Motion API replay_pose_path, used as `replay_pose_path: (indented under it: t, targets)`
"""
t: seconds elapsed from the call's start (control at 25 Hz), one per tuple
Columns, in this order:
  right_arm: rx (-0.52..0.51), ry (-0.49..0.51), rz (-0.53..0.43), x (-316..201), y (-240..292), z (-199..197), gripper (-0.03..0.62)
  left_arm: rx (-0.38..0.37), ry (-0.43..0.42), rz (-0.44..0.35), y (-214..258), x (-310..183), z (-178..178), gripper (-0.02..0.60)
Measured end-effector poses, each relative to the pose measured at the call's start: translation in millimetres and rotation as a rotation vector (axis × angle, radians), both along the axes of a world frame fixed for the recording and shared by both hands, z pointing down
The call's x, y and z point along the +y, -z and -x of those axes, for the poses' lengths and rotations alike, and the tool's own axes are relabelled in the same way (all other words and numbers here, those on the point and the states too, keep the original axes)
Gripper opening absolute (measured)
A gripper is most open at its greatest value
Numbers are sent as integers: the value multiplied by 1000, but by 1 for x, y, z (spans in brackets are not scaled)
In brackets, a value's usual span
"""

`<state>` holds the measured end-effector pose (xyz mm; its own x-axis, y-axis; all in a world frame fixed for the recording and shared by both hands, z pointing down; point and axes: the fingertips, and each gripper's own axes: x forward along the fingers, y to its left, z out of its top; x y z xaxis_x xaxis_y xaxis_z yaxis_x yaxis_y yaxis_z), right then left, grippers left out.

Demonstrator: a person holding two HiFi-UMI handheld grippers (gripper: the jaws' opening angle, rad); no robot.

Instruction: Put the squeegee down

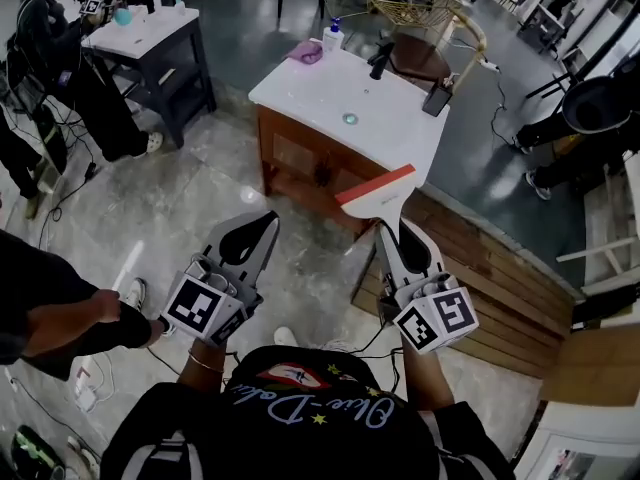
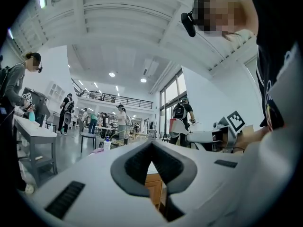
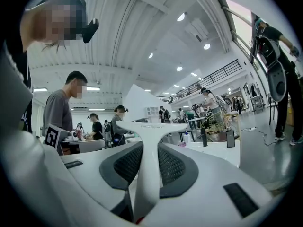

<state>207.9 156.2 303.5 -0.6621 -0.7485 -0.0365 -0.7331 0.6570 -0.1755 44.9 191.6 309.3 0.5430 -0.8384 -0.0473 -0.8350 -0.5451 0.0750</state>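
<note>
In the head view, your right gripper [image 1: 400,230] holds the squeegee [image 1: 376,190] by its handle. The red-edged blade leads, in the air over the floor and short of the white desk [image 1: 330,93]. Your left gripper [image 1: 258,230] hangs beside it, apart from it and carrying nothing.

In the left gripper view, the fingers [image 2: 137,163] meet at the tips with nothing between them.

In the right gripper view, the fingers [image 3: 124,164] are clamped on the white handle. The T-shaped head stands out ahead of them, with the desk beyond.

Let go here and the squeegee likely falls to the floor, since nothing is under it. The head reaches well past your fingers, so coming in low could catch it on the desk edge. Swinging it wide could knock the bottle [image 1: 333,36] or the faucet [image 1: 380,60]. With the grip on the handle alone, a bump could twist the head.
</note>
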Motion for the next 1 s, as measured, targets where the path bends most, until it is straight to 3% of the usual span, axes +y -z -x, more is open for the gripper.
replay_pose_path:
  t: [0.44, 1.0]
  targets:
    - [44, 16, -9, -12, 5, 11, 87, 12, 18, 6, -10, -5, 11, 9]
    - [13, 50, -30, -90, 11, 30, 87, -23, 100, 25, -13, -58, 40, 10]
